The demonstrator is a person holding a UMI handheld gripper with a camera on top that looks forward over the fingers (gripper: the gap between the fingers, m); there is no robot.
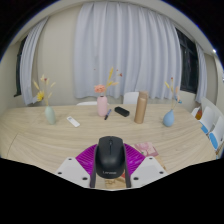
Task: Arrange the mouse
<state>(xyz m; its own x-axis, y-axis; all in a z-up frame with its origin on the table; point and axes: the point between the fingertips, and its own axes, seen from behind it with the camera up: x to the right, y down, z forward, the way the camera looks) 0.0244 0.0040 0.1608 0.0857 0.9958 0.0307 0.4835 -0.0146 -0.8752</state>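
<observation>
A black computer mouse [110, 156] sits between my gripper's [111, 163] two fingers, its tail toward me and its nose pointing ahead. The purple pads [87, 158] press against both sides of the mouse, so the fingers are shut on it. It is held just above the light wooden table [60, 140].
Beyond the fingers on the table stand a pink bottle [103, 104], a tan cylinder [141, 107], a small black object [122, 111], a white object [73, 122], a green vase with flowers [49, 112] and a blue vase [169, 118]. White curtains hang behind. A shelf [209, 124] is at the right.
</observation>
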